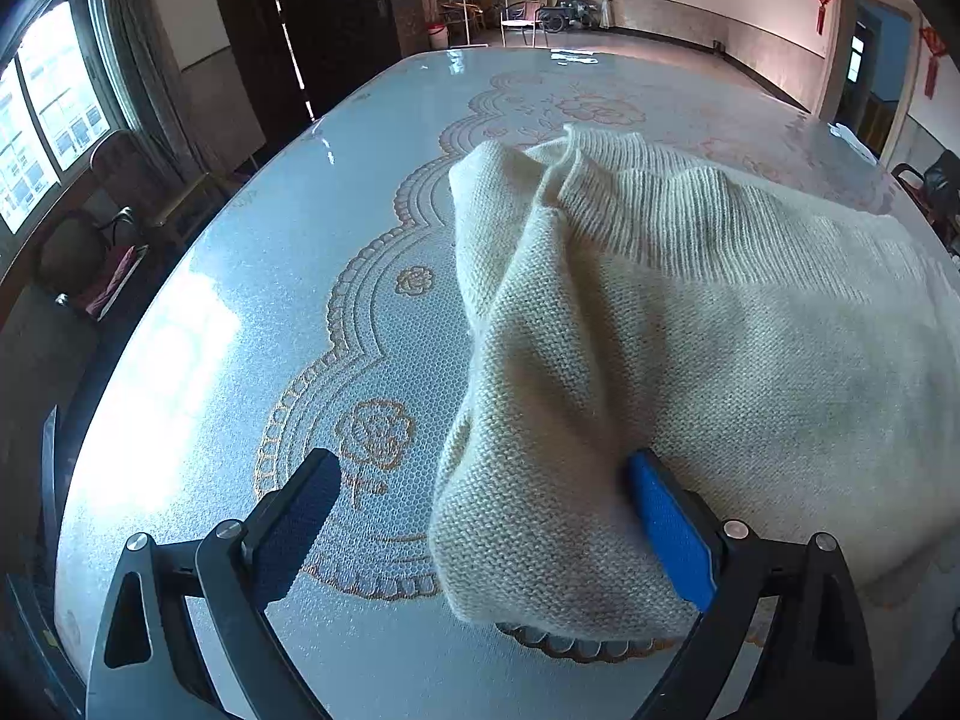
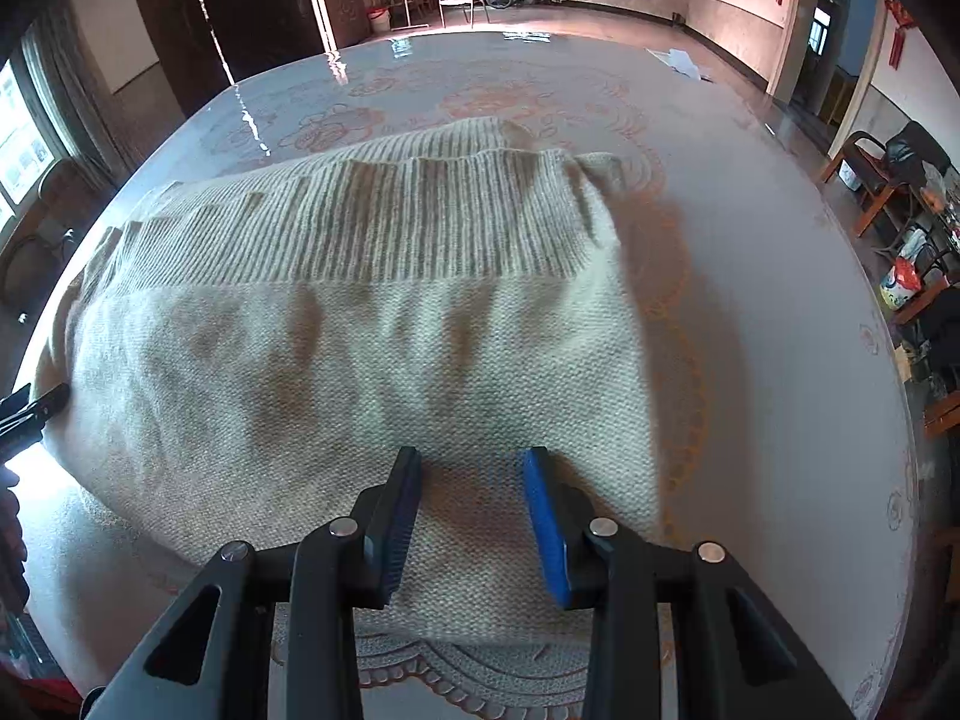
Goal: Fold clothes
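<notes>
Both the left claw (image 1: 483, 531) and right claw (image 2: 471, 525) sit open over the sweater (image 2: 360, 348) near the table (image 1: 180, 360) edge, so a bad pinch could bunch it.

Daylight enters from the windows (image 1: 42, 138) at the left, throwing a bright washed-out glare patch on the glossy table cover (image 1: 180, 360) in the left wrist view. Both views show strong fisheye bending, with dark vignetted corners (room lines curve markedly). The cream sweater (image 2: 372, 360) casts a soft shadow to its right. Focus is fairly sharp at centre; distant furniture appears soft and small.
</notes>
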`<state>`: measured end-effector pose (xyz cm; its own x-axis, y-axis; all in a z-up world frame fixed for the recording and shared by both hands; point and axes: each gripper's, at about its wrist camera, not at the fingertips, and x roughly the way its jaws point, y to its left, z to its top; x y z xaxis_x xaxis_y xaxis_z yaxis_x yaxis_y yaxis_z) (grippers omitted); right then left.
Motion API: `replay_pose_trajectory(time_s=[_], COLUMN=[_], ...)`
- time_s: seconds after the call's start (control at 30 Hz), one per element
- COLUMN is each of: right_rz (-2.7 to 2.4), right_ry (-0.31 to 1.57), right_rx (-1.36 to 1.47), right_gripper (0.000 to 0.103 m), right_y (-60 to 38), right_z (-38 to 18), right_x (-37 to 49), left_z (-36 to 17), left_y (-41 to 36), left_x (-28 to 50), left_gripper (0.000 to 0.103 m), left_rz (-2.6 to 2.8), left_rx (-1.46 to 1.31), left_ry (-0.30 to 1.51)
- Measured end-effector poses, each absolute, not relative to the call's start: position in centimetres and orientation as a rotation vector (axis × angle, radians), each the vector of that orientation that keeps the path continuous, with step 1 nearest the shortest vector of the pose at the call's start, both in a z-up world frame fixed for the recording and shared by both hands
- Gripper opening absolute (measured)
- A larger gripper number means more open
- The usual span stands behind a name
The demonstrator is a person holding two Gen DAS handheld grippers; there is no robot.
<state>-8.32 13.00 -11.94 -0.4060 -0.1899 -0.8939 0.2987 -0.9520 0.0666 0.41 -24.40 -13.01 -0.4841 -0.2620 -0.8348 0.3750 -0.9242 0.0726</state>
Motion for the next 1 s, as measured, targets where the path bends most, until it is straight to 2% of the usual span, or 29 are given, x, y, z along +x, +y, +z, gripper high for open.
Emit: replay_pose_trajectory(time_s=[0.23, 0.37, 0.63, 0.73, 0.9, 1.0], right_rz=[-2.451, -2.460, -2.397, -2.398, -2.413, -2.464], right_ry=[0.105, 0.165, 0.211, 0.288, 0.327, 0.232], right_rx=[1.442, 1.350, 1.344, 1.333, 1.332, 1.260], right_gripper=[0.035, 0.035, 0.035, 0.035, 0.036, 0.036], right_y=[13.6, 11.9, 7.6, 7.1, 9.0, 11.1], right_z=[-10.0, -8.2, -11.0, -11.3, -11.4, -9.1], right_x=[-8.5, -10.1, -15.2, -16.4, -18.1, -18.2], left_z=[-10.9, -9.4, -10.7, -11.8, -11.4, -9.8], left_y=[-24.4, -24.1, -21.7, -22.5, -25.4, -26.6], left_x=[0.7, -1.7, -8.6, -9.9, -9.3, -8.6], left_gripper=[0.097, 0.097, 0.097, 0.097, 0.100, 0.100], left_rz=[-2.448, -2.487, -2.490, -2.468, -2.488, -2.500], left_rx=[1.230, 1.179, 1.245, 1.261, 1.244, 1.182], left_ry=[0.157, 0.145, -0.118, -0.195, -0.071, 0.011])
